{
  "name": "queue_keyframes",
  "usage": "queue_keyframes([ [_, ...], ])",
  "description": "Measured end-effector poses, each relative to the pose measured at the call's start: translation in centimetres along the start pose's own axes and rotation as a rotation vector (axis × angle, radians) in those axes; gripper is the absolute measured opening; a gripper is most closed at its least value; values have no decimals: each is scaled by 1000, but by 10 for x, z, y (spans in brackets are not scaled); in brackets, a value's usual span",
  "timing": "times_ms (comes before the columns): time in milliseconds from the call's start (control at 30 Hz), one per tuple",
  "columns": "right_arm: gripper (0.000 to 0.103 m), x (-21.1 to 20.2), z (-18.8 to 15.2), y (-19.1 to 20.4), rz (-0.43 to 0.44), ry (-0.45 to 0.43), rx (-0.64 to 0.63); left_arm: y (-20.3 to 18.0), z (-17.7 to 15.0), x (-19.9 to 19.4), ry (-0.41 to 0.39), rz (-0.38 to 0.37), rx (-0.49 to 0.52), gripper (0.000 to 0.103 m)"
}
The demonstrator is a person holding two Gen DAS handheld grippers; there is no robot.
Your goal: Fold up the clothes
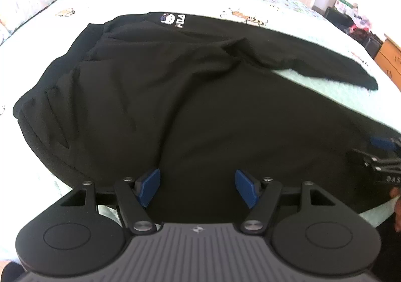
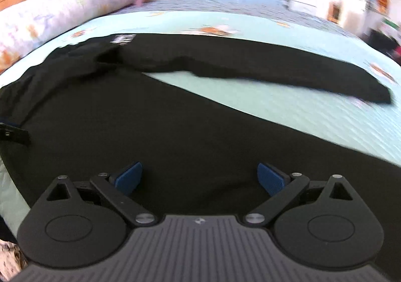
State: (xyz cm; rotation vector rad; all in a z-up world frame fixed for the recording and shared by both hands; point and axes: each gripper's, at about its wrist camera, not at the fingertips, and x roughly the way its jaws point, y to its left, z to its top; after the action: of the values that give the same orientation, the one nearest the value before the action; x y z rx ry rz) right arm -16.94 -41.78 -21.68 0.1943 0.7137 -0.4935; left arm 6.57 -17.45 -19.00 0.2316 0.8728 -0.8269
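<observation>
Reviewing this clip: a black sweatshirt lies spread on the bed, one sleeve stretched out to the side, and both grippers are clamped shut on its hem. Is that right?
Not quite. Both grippers are open, not clamped: the left gripper and the right gripper each show their blue pads apart, in their own wrist views. The black sweatshirt does lie spread on the bed, sleeve out sideways.

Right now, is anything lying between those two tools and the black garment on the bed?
Nothing visible. The left tool and right tool both hang open just over the black sweatshirt, with only bare fabric between their pads.
</observation>
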Motion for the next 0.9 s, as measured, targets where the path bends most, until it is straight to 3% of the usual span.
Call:
queue_keyframes([
  [67, 99, -12, 7, -2, -27, 0, 27, -5, 11, -4, -40, -13, 28, 69],
  [133, 99, -15, 24, 10, 20, -52, 22, -9, 26, 3, -62, 30, 89, 70],
  [267, 99, 13, 61, 54, 132, -95, -34, 20, 37, 39, 17, 132, 46, 71],
  [333, 99, 37, 72, 78, 168, -77, -66, 38, 27, 38, 3, 131, 16, 72],
  [500, 99, 76, 53, 104, 182, 26, -196, 57, 1, 3, -50, 106, -19, 72],
  [600, 99, 52, 37, 82, 171, 0, -142, 68, 2, -17, -115, 75, -40, 72],
  [667, 99, 34, 30, 66, 144, 11, -74, 81, 14, -20, -158, 115, -42, 72],
  [767, 99, 11, 22, 50, 144, 10, 46, 118, 30, -23, -159, 179, -231, 72],
  [900, 99, -6, 4, 59, 173, 2, 116, 160, 11, -42, -189, 91, -519, 72],
])
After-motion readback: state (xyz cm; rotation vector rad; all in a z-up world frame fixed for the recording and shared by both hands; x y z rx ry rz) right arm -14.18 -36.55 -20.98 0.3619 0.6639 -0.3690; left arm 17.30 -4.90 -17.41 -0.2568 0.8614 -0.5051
